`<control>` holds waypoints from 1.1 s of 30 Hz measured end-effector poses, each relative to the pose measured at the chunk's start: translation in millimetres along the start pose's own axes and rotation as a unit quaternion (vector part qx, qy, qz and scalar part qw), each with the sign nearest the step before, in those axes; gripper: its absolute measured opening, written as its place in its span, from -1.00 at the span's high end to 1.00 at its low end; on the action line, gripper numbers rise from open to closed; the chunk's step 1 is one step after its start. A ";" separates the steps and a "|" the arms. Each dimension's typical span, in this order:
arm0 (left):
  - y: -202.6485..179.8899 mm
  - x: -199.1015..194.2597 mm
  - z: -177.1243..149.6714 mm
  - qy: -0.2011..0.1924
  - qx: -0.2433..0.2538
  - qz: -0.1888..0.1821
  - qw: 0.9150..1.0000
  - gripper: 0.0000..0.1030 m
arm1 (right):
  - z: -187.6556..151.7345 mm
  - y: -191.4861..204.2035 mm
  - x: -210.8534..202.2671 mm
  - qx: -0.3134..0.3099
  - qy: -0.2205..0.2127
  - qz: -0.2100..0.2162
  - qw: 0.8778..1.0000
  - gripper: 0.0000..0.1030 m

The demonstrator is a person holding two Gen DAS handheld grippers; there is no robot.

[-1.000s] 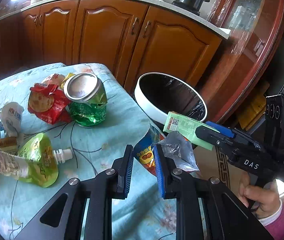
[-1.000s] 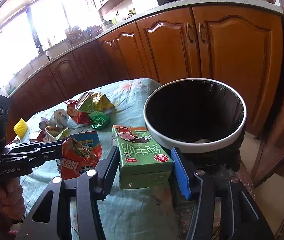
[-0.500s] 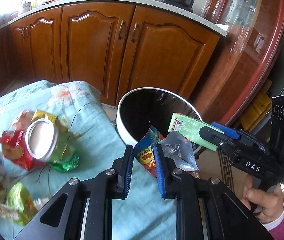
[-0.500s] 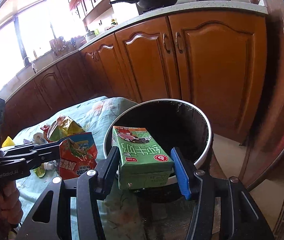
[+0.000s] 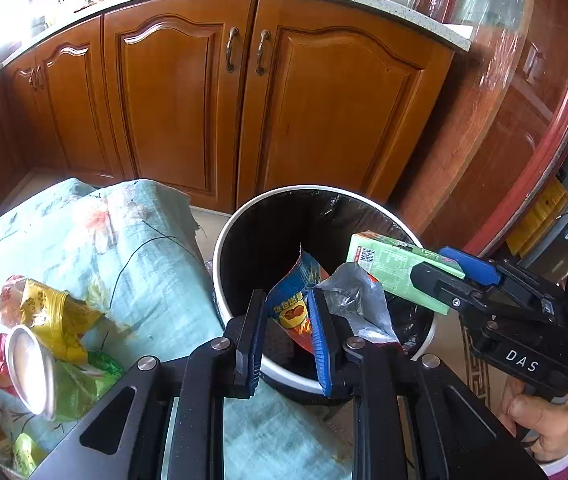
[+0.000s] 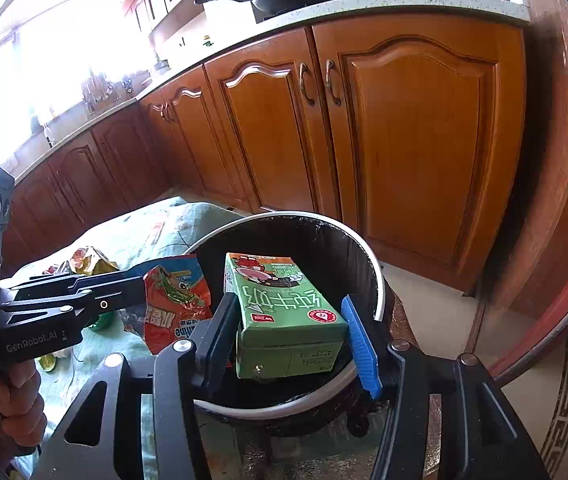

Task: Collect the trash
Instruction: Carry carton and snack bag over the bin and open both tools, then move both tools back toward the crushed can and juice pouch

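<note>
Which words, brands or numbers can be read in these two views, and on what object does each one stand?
"DAS": on the right claw body.
"GenRobot.AI": on the left claw body.
Green carton: large Chinese characters, a red round seal and an upside-down date code, all too distorted to quote.
Snack wrapper: Chinese characters and mirrored Latin letters, not legible.
Table trash: print too small.
</note>
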State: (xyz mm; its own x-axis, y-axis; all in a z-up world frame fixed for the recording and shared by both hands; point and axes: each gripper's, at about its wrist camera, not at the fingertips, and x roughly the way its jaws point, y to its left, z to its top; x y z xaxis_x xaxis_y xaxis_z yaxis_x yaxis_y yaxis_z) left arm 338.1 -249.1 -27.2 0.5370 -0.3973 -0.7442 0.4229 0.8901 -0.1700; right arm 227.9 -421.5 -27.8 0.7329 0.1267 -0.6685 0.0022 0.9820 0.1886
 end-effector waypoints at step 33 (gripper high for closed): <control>72.9 -117.3 -125.3 -0.033 -0.118 0.028 0.992 -0.28 | -38.7 68.4 -14.9 0.060 0.000 0.105 0.993 -0.82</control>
State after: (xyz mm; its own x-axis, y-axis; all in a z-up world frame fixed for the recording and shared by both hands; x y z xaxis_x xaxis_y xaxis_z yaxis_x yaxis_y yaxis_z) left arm 214.4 -109.6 -33.2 0.6049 -0.3534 -0.7136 0.2129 0.9353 -0.2827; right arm 190.8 -350.8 -32.8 0.7263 0.3267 -0.6048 -0.0693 0.9102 0.4084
